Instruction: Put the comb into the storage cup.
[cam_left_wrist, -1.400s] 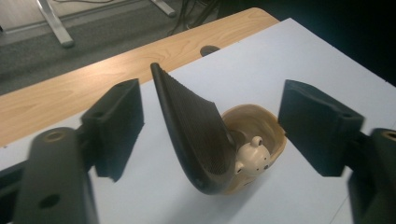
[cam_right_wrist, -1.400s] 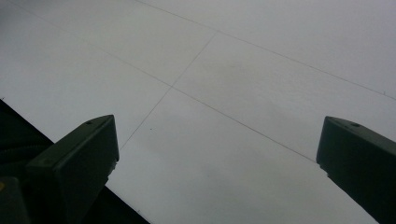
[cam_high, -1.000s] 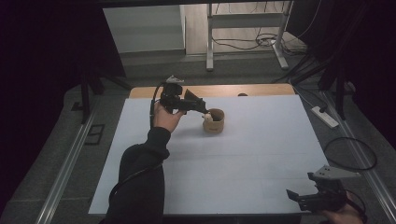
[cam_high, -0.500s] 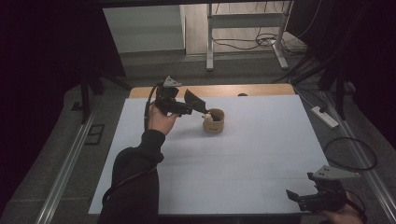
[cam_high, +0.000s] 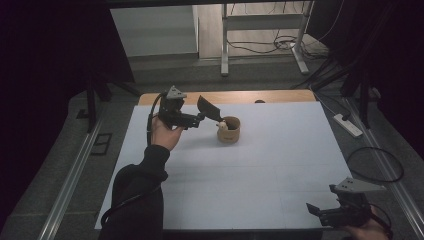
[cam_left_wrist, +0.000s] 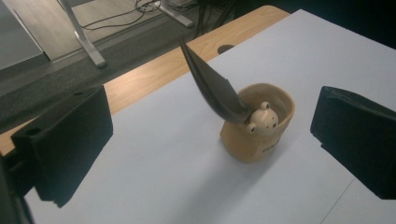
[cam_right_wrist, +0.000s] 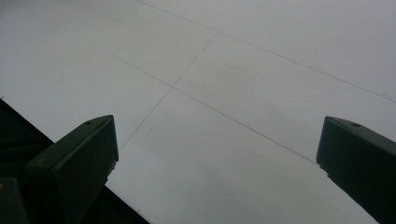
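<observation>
- I hold my left gripper (cam_high: 209, 116) above the far left of the white table (cam_high: 280, 165), jaws spread wide and gripping nothing, aimed at the cup (cam_left_wrist: 258, 122), probably lining up a grasp.
- One tan cup with a small animal face stands near the far edge; one dark spatula-like tool (cam_left_wrist: 212, 87) leans in it, blade tilted up over the rim.
- My right gripper (cam_high: 314, 212) idles at the near right corner, jaws wide and bare.
</observation>
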